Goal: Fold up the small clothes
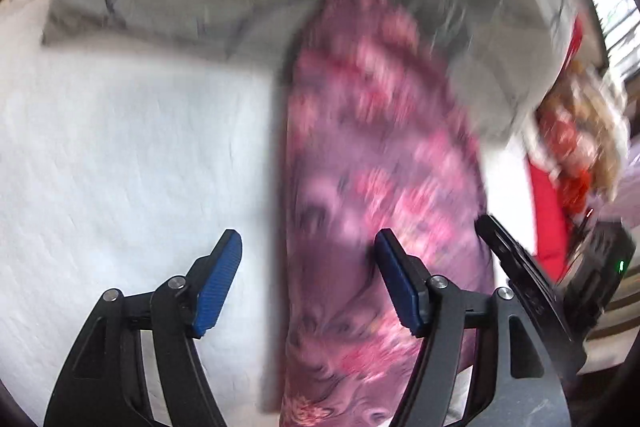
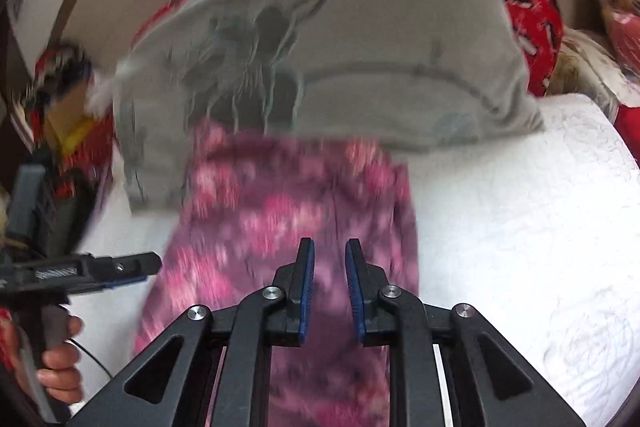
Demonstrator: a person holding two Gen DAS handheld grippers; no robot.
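Left gripper [image 1: 308, 279] spread, right gripper [image 2: 330, 285] nearly shut, both empty over pink garment [image 2: 296, 219]. Blurry, fast motion; I might pinch the white quilt [image 2: 520, 227] too.

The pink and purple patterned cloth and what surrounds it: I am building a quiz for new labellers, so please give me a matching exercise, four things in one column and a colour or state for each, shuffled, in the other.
Things:
1. pink and purple patterned cloth
2. grey printed pillow
3. left gripper
4. right gripper

States:
A. blue pads set wide apart, nothing gripped
B. lies in a long strip across the white quilted bedcover
C. blue pads close together, a narrow gap between them
D. lies behind the cloth, with a dark branch-like print

Pairs: 1-B, 2-D, 3-A, 4-C
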